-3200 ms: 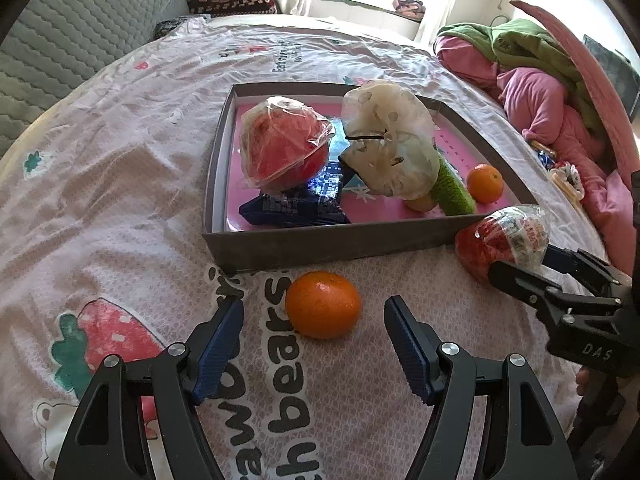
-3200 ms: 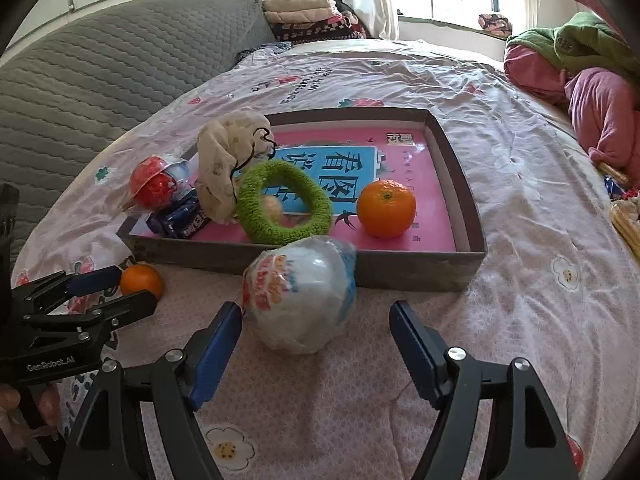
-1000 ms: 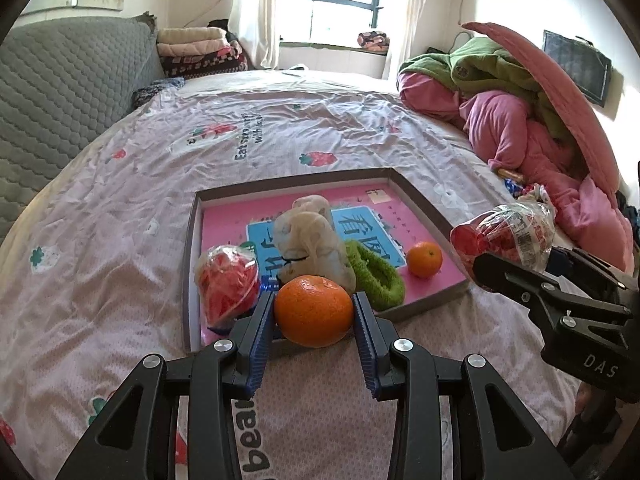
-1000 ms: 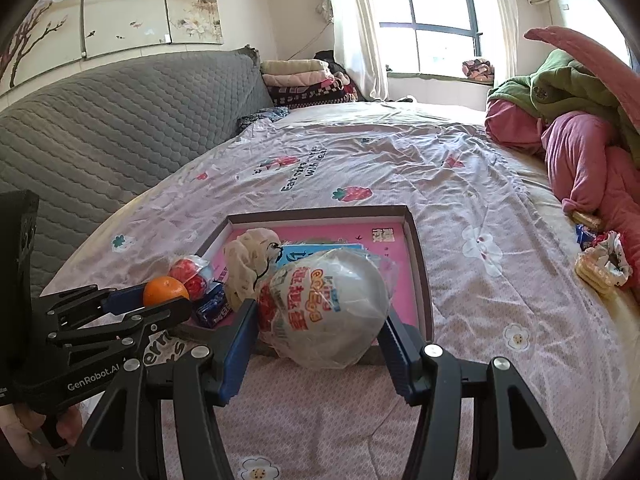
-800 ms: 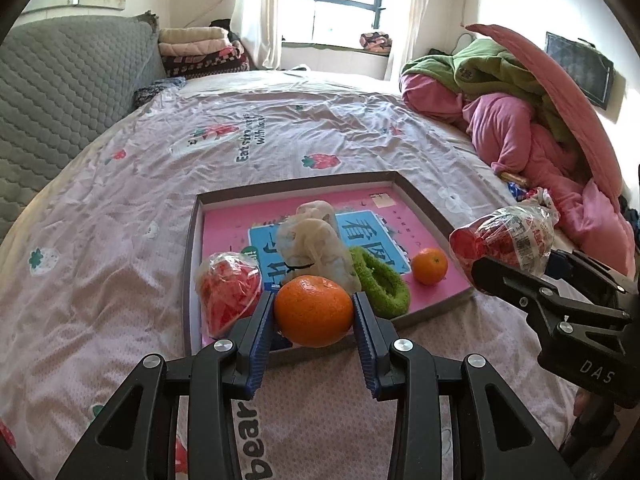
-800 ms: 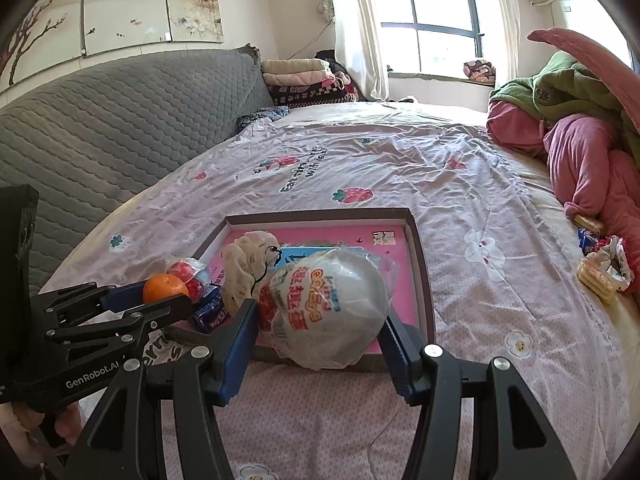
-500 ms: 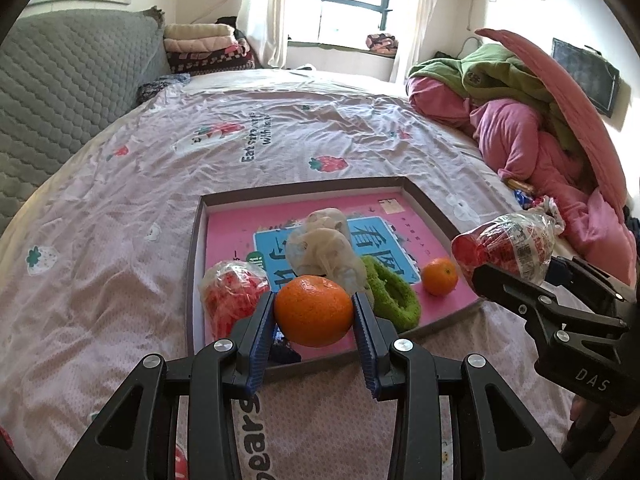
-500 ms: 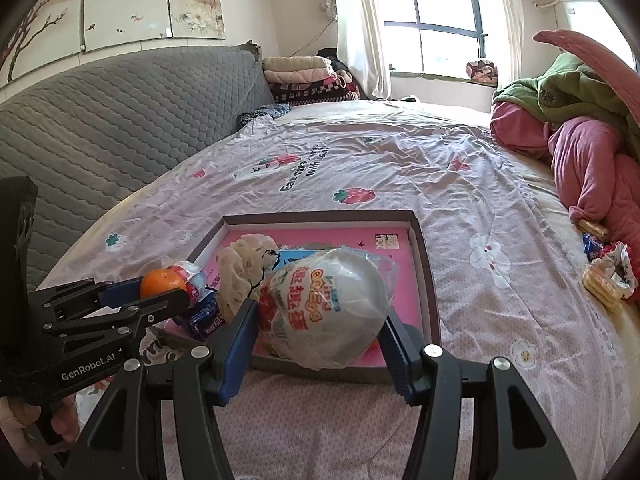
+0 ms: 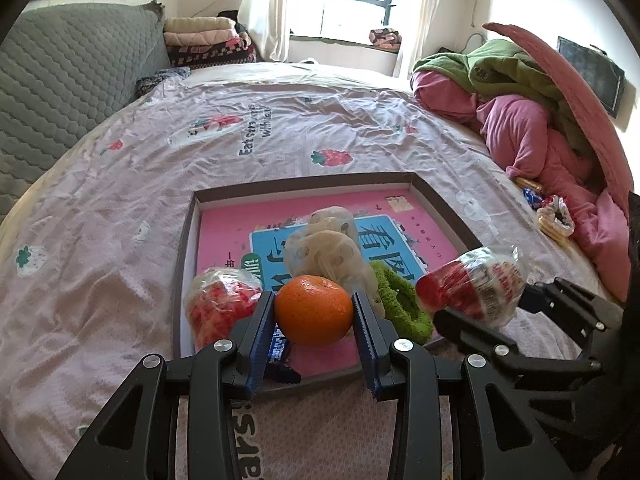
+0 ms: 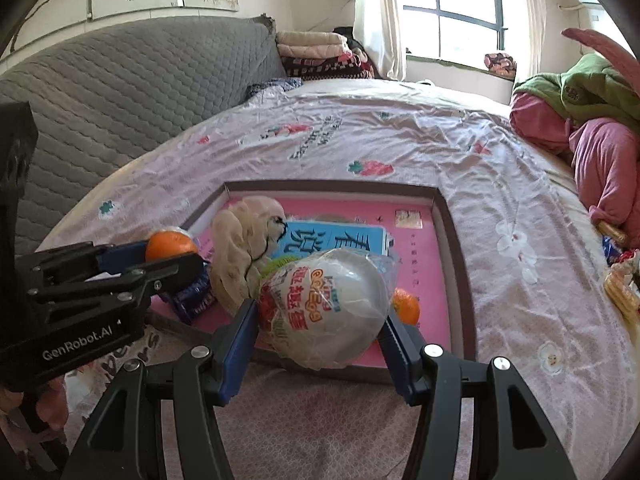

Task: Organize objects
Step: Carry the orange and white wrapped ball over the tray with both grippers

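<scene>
Left gripper (image 9: 314, 312): pinching a tangerine (image 9: 313, 310) at lower centre of the left view, held in the air above the near edge of the tray (image 9: 440, 202).
Right gripper (image 10: 320, 316): clamped on a wrapped surprise egg (image 10: 326, 306), lower centre of the right view, hanging over the tray's near rim.
Tray contents: wrapped red-and-white egg (image 9: 218, 306) at near left, dark blue snack packet (image 9: 280, 350), cream plush toy (image 9: 326, 254), green fuzzy ring (image 9: 400, 300), second tangerine (image 10: 406, 308) at near right.
Step in hand: likely carrying both items into the tray.
Doing it well: aim for bare pink floor toward the far half, lower until each item touches, then part the jaws slowly so neither rolls.
Risk: the two grippers sit close together; keep them apart.
</scene>
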Motion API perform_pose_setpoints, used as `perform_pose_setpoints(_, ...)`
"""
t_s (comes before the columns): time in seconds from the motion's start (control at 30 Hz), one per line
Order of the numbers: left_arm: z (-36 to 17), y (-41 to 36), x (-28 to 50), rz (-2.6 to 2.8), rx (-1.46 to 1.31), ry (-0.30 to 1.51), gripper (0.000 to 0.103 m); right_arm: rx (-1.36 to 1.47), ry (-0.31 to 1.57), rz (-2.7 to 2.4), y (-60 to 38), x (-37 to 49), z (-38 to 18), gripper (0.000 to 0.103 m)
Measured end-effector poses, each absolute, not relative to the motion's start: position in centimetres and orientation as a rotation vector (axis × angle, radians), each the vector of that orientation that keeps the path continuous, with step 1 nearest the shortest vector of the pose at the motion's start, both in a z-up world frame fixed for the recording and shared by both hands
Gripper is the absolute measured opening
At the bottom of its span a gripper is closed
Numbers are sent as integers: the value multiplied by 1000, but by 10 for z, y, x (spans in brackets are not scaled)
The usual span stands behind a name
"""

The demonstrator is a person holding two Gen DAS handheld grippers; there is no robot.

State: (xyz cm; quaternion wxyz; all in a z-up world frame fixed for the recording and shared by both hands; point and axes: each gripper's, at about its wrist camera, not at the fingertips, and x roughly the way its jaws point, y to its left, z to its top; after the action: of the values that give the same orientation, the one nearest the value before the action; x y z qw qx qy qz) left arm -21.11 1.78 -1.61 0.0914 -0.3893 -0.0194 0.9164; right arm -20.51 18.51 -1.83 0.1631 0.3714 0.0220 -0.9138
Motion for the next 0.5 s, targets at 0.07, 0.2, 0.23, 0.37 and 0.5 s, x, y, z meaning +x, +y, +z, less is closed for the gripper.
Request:
perform_pose_setpoints(0.07, -19, 20, -213, 2717, -1162, -57, 39, 1073, 59, -2604, 185, -208, -24, 58)
perform_pose_setpoints(0.2, -26, 24, -219, 2704, -1176, -53, 39, 1083, 61, -2608, 187, -213, -30, 58)
perform_pose_setpoints(0.23, -27, 26, -220, 2703, -1179, -51, 39, 1085, 61, -2610, 188, -214, -32, 58)
perform_pose_setpoints(0.37, -33, 30, -226, 2693, -1191, -46, 39, 1096, 56, -2613, 189, -220, -38, 58)
perform_pose_setpoints(0.5, -38, 32, -231, 2687, -1205, -46, 39, 1079, 73, -2622, 187, -222, -42, 59)
